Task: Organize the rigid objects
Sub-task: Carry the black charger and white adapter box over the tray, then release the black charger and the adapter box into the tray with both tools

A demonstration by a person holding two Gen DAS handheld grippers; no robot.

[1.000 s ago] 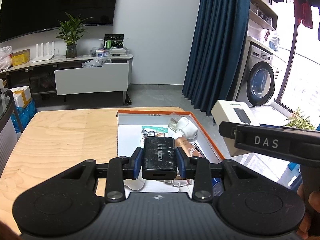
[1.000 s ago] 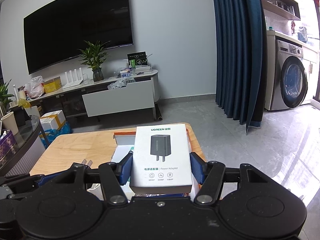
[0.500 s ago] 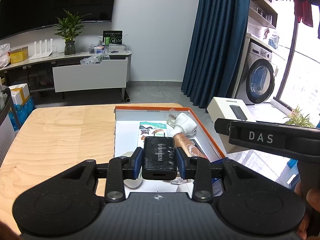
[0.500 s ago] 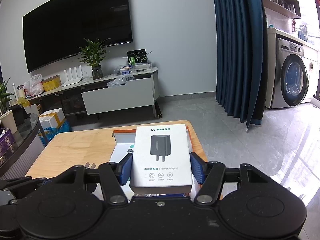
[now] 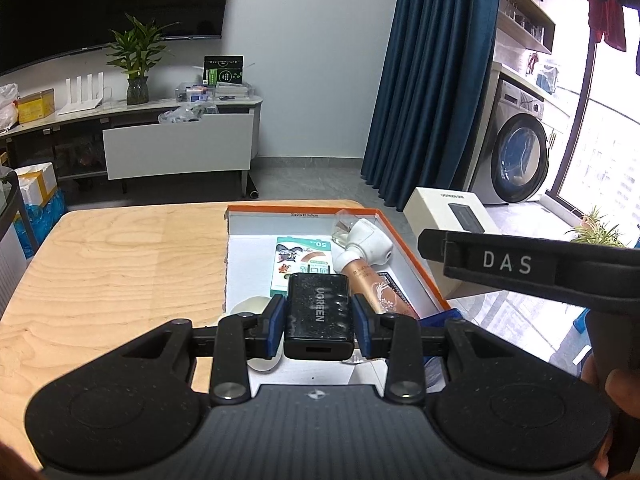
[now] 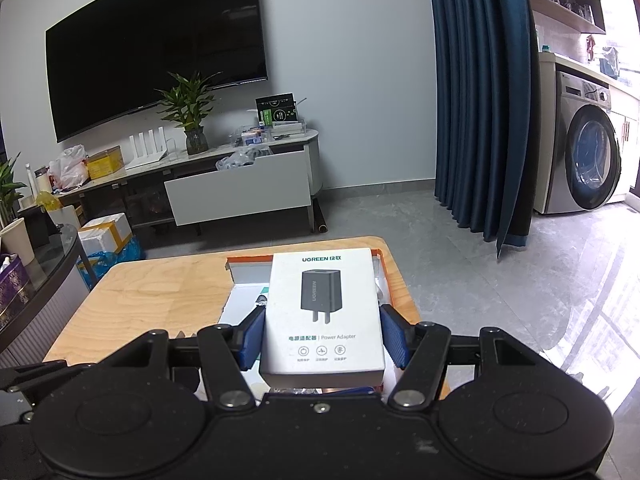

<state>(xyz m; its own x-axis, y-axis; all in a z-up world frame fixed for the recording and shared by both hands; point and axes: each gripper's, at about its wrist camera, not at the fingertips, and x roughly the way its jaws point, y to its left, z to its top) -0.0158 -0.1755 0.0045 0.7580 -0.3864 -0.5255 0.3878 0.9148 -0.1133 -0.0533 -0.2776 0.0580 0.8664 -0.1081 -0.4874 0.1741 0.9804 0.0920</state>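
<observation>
A black charger (image 5: 319, 312) sat clamped in the left gripper (image 5: 319, 326), above the orange-rimmed tray (image 5: 412, 256). The right gripper (image 6: 322, 340) pinched its white adapter box (image 6: 323, 316) over the same tray. Several items already lay inside; both held pieces seemingly remained unplaced.

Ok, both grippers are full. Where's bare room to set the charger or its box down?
The wooden table left of the orange-rimmed box is bare. Inside the box, only the white floor strip along its left wall, beside the green card, is free. Its right half is crowded: white plug, copper tube. The black charger and white Ugreen box stay gripped.
</observation>
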